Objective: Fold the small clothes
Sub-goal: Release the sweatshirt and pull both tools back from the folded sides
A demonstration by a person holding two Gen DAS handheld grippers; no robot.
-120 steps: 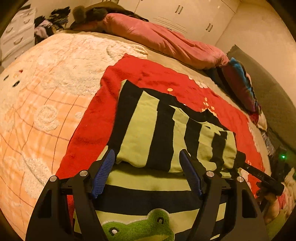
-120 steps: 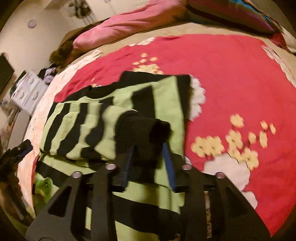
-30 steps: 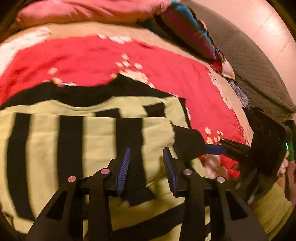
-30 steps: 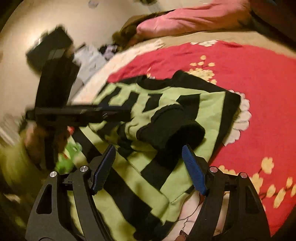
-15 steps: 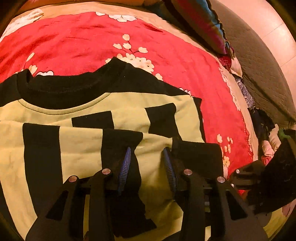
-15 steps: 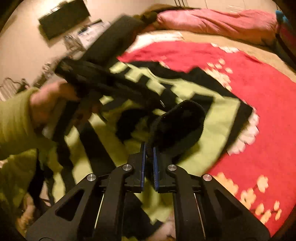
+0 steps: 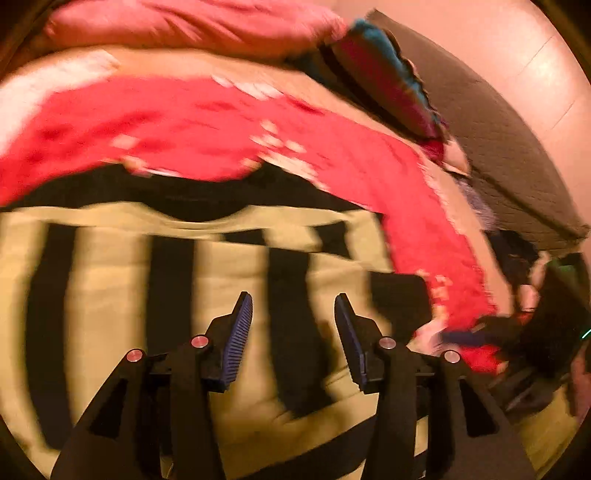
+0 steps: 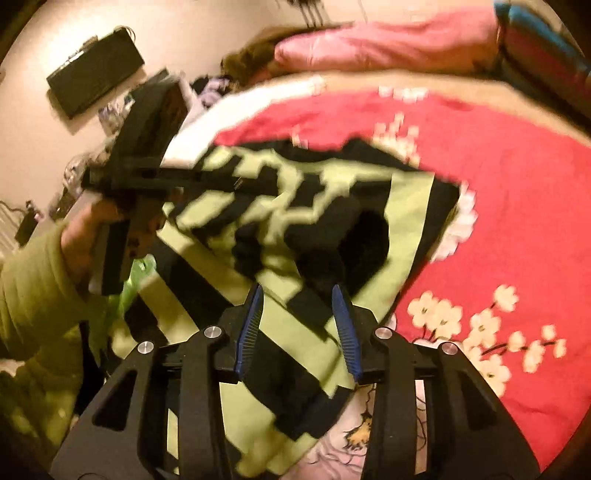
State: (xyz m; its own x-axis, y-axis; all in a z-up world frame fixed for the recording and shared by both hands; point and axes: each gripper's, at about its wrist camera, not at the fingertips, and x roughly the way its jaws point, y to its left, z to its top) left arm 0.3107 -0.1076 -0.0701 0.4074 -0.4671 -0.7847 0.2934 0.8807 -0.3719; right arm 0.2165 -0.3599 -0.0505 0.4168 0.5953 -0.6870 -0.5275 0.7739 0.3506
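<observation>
A small lime-green and black striped knit sweater (image 7: 229, 295) lies spread on a red blanket with pale blossom prints (image 7: 207, 125), which covers a bed; a rumpled pink quilt (image 7: 184, 26) runs along the far edge, and a teal and magenta cushion (image 7: 384, 77) sits near the grey quilted headboard (image 7: 509, 147). The left gripper (image 7: 293, 314), black-framed with blue ribbed pads, hovers over the middle of the sweater with its jaws parted to a moderate gap and nothing between them; this view is blurred. From the right wrist view, the right gripper (image 8: 297, 306) is likewise parted with nothing gripped, poised just above the sweater's folded sleeve, whose black cuff (image 8: 351, 236) rests on the garment's body. The left gripper shows there too (image 8: 147, 173), held over the sweater's far side by a hand (image 8: 85, 229) in a green sleeve.
</observation>
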